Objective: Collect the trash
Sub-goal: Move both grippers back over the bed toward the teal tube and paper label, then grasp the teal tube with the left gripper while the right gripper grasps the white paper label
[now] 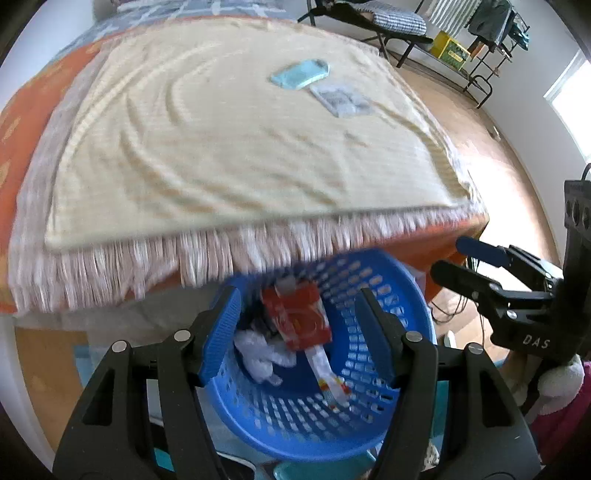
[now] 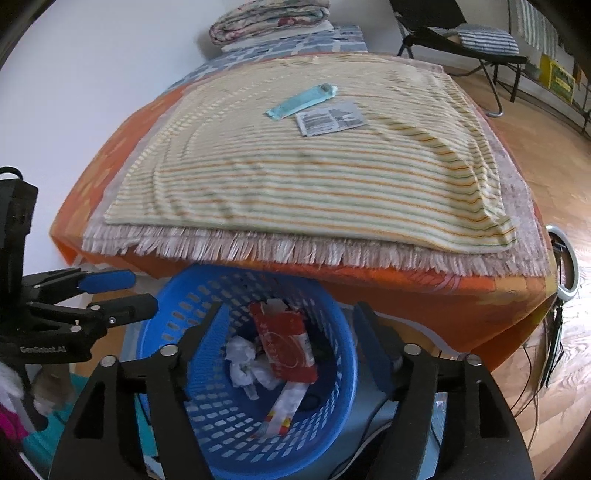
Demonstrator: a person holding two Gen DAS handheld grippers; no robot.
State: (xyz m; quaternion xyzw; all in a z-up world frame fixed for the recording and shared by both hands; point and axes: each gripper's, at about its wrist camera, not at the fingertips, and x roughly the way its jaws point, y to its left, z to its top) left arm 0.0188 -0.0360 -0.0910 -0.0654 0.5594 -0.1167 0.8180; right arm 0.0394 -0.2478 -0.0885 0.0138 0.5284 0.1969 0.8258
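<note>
Here both the left gripper (image 1: 299, 332) and right gripper (image 2: 291, 347) hang over the blue basket (image 2: 332, 417), jaws spread, nothing between them. Inside it, the red wrapper (image 2: 286, 345) lies lengthwise toward the bed (image 2: 480, 291), beside crumpled white paper (image 2: 245, 363).

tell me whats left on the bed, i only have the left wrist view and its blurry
Observer: Two pieces: a light blue wrapper and a grey sachet with black print, close together on the striped blanket.
Operator: anything else at the far end
Observer: Only a stack of folded quilts against the wall.
Operator: anything on the floor by the bed
Observer: A white ring-shaped thing sits beside the bed's right corner.
</note>
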